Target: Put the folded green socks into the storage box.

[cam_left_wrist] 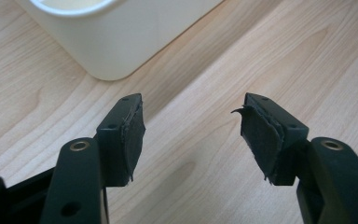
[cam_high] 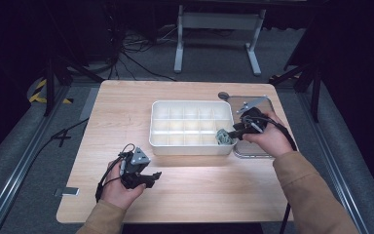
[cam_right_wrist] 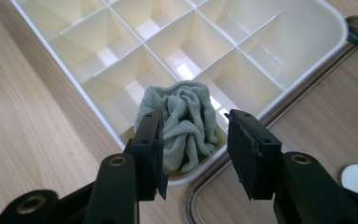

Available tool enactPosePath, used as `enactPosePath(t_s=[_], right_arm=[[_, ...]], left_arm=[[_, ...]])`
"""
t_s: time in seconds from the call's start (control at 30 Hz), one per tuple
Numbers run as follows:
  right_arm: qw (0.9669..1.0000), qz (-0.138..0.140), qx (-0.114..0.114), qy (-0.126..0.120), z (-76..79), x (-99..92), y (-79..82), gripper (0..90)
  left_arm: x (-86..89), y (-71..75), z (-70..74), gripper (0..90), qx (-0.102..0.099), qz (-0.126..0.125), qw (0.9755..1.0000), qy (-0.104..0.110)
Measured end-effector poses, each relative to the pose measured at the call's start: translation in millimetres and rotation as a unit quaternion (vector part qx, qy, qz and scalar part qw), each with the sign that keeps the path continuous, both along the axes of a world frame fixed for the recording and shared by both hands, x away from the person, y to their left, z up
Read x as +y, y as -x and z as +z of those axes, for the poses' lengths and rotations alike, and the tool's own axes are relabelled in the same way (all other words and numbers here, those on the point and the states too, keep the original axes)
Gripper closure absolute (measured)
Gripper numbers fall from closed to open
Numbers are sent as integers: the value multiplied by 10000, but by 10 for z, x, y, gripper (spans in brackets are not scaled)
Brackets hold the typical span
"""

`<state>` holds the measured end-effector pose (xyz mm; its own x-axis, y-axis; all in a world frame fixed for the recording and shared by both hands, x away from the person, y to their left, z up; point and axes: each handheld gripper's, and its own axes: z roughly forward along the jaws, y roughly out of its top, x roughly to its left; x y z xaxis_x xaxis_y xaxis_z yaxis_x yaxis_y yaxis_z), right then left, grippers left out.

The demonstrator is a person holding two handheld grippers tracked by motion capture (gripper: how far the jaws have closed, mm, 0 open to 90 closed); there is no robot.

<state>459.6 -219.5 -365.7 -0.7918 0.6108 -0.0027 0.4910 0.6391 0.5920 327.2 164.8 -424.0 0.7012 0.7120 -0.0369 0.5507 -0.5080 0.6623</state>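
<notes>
Now, crumpled grey-green cloth (cam_right_wrist: 182,122) stuffed into the near corner cell of the white divided tray (cam_right_wrist: 303,60), other cells bare, clear lidded tray (cam_high: 253,148) just beside. No readable writing anywhere. Right gripper (cam_right_wrist: 193,140) parted, jaws flanking the cloth without pinching; left gripper (cam_left_wrist: 191,135) wide open over bare table (cam_left_wrist: 205,177), holding nothing.

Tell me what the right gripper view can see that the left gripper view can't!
Right gripper view alone: a crumpled grey-green cloth sitting in a corner compartment of the divided white box, between the right gripper's open fingers, plus a clear tray's rim beside the box.

Left gripper view alone: the left gripper with open fingers and nothing between them, above bare wood.

Both: the white box and the wooden table.
</notes>
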Motion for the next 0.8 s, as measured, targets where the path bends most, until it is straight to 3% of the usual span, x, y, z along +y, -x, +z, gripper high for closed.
enactPosePath(t_s=[0.2,0.23,0.37,0.63,0.8], right_arm=[[9987,-240,-266,-365,122,-178,170,521],[9972,-340,-367,-559,153,-247,245,511],[9944,-539,-489,-771,171,-369,373,502],[9895,-874,-685,-926,146,-650,709,501],[9858,-1125,-755,-989,107,-816,886,501]], left_arm=[[68,-30,25,398,0,135,9999,42],[92,-39,37,397,-29,176,9998,83],[121,-50,65,397,-27,244,9996,118],[163,-92,70,403,77,343,9992,169],[214,-101,109,405,32,451,9988,208]])
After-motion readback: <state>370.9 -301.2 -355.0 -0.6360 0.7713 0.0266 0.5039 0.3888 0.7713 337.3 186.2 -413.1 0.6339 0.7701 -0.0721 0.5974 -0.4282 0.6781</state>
